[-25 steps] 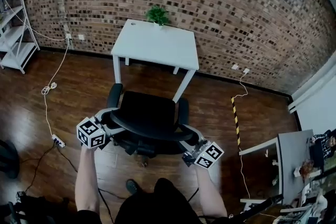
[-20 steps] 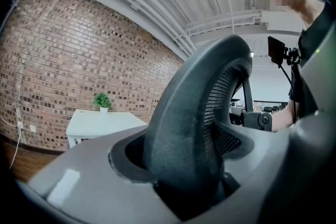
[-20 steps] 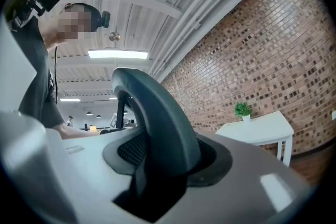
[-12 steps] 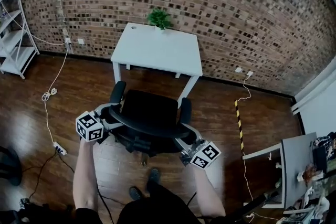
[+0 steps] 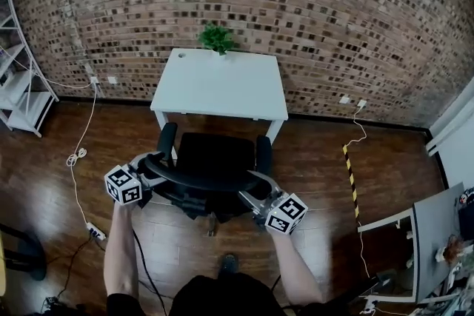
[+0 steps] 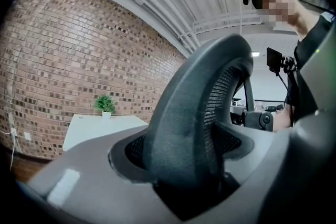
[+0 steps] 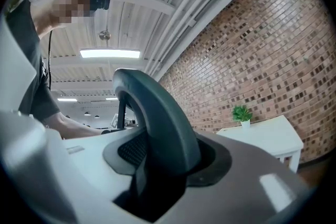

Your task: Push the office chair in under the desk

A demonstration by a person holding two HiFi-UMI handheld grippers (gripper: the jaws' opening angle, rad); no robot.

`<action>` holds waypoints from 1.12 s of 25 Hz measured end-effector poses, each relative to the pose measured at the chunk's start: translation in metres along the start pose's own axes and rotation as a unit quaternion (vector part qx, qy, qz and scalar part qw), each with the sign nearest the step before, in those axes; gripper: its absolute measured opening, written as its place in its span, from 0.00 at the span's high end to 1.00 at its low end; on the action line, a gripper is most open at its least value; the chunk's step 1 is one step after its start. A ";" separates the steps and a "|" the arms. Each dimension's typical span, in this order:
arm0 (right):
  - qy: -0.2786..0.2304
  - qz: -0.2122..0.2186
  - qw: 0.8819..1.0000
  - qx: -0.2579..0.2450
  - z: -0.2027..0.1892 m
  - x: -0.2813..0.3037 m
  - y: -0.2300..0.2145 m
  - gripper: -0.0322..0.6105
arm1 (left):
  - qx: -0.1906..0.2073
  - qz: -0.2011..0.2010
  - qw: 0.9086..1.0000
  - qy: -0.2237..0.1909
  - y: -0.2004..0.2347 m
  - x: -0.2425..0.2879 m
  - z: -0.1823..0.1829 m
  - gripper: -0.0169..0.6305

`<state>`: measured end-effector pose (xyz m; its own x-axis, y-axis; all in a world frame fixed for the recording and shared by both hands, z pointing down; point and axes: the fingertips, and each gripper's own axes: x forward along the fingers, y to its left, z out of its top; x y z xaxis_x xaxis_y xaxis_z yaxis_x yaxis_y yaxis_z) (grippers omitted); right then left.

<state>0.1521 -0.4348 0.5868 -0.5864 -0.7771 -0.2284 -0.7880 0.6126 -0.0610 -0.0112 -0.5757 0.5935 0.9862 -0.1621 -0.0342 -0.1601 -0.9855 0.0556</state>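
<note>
A black office chair (image 5: 215, 158) stands facing the white desk (image 5: 220, 84), with the front of its seat at the desk's near edge. A small green plant (image 5: 215, 37) sits at the back of the desk. My left gripper (image 5: 153, 166) is shut on the left end of the chair's curved backrest rim (image 6: 202, 113). My right gripper (image 5: 250, 197) is shut on the right end of the same rim (image 7: 157, 118). In both gripper views the mesh backrest fills the gap between the jaws. The chair's base is hidden under the seat.
A brick wall runs behind the desk. A metal shelf (image 5: 16, 89) stands at the far left. Cables (image 5: 76, 158) and a power strip (image 5: 95, 231) lie on the wood floor at the left. Yellow-black tape (image 5: 349, 172) and another desk (image 5: 438, 233) are at the right.
The chair has rolled forward toward the desk, and its seat front now reaches the desk's near edge. Both grippers moved forward with the backrest, keeping their hold.
</note>
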 end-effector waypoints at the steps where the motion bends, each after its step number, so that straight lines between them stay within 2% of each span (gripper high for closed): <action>1: -0.002 0.000 1.000 0.000 -0.004 0.004 -0.010 0.64 | 0.003 -0.001 1.000 0.000 0.010 0.006 -0.004 0.13; 6: -0.004 0.008 1.000 0.005 -0.016 0.021 -0.064 0.64 | 0.019 0.001 1.000 0.001 0.048 0.039 -0.011 0.13; 11: -0.008 0.016 1.000 0.012 -0.027 0.029 -0.131 0.64 | 0.018 0.010 1.000 0.001 0.084 0.087 -0.024 0.13; 21: 0.001 0.035 0.999 0.019 -0.059 0.048 -0.229 0.64 | 0.021 0.031 0.999 -0.004 0.141 0.142 -0.043 0.14; 28: 0.016 0.021 0.999 0.019 -0.082 0.065 -0.291 0.64 | 0.010 0.025 1.000 -0.014 0.186 0.177 -0.058 0.14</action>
<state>0.3275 -0.6755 0.6690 -0.6249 -0.7548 -0.1996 -0.7556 0.6490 -0.0885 0.1365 -0.7849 0.6555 0.9755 -0.2121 -0.0590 -0.2101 -0.9769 0.0378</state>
